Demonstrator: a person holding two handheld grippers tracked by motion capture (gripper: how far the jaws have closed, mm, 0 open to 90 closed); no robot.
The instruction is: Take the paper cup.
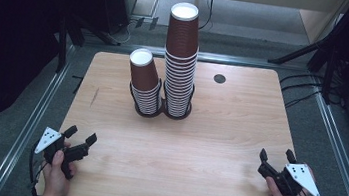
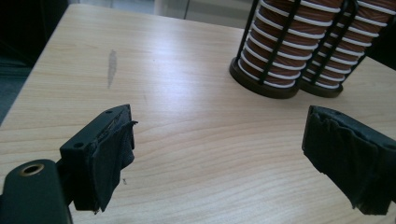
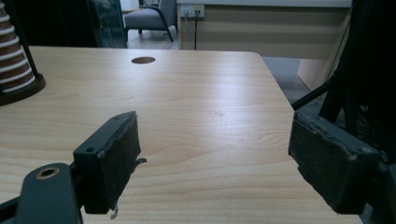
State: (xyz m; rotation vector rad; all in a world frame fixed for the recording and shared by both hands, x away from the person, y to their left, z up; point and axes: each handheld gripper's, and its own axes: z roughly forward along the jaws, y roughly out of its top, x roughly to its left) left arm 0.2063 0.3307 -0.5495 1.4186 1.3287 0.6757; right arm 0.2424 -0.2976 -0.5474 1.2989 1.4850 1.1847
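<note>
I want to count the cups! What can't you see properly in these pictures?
- Short stack: high view, its rings are too small to count.
- Tall stack: left gripper view, the top edge cuts it off; the short stack covers part of it.
- Holder: right gripper view, the left edge cuts it off.
- Far room: high view, too dark.

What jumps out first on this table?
Two stacks of brown paper cups stand in black wire holders at the table's far middle: the tall stack upright, the short stack beside it leaning left. Near the front corners, the left gripper and right gripper rest with jaws apart, holding nothing.
</note>
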